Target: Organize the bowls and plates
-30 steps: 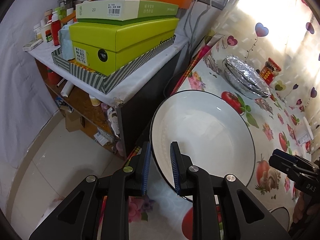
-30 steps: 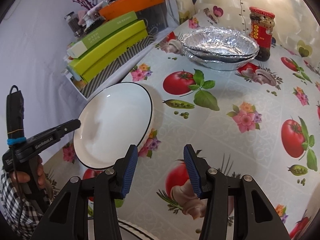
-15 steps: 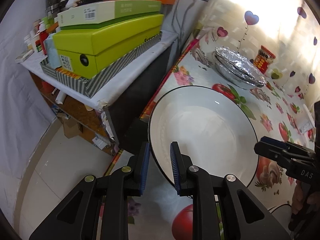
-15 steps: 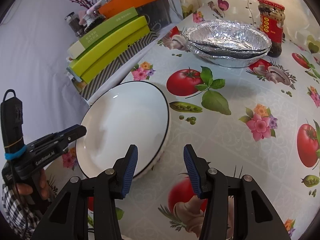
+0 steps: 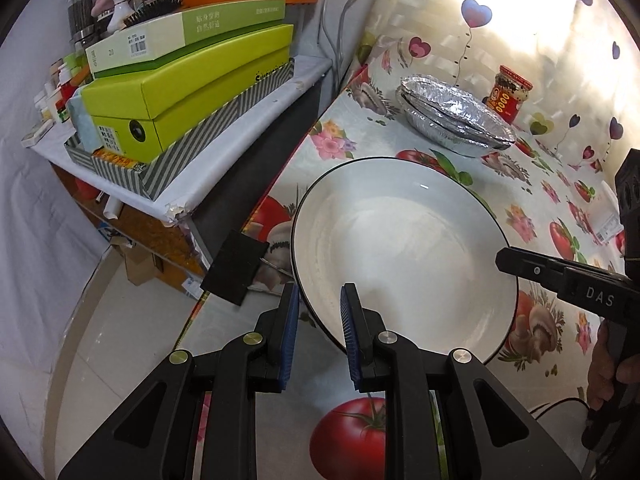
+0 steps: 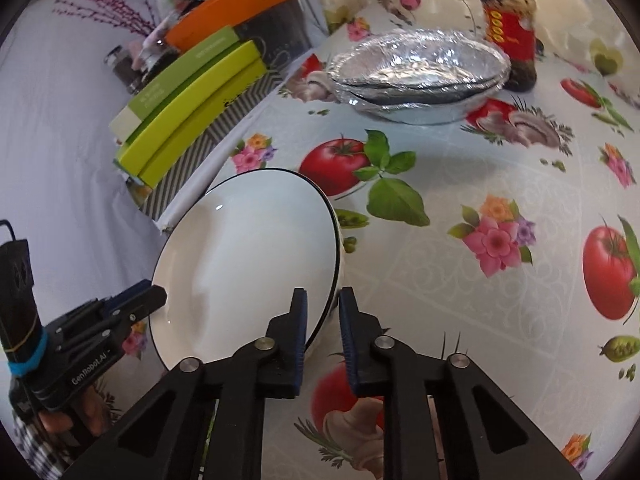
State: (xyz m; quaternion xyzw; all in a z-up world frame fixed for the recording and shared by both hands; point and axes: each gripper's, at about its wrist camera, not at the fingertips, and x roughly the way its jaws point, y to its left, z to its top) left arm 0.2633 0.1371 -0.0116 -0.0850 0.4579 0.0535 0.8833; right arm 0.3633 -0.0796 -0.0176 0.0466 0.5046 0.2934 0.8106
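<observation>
Right tongs (image 6: 323, 322) newly astride bowl (image 6: 248, 256) rim

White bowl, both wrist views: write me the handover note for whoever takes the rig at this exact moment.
Left claw: shut on the rim of the white bowl, which is tilted with that side raised off the table.
Right claw: straddles the opposite rim; I cannot tell whether it is clamped.
Foil trays: stacked at the back, beside the red-lidded jar.
Done: bowl gripped on one side.
Left: probably secure the two-claw hold, then carry the bowl to its place, perhaps by the foil trays.
</observation>
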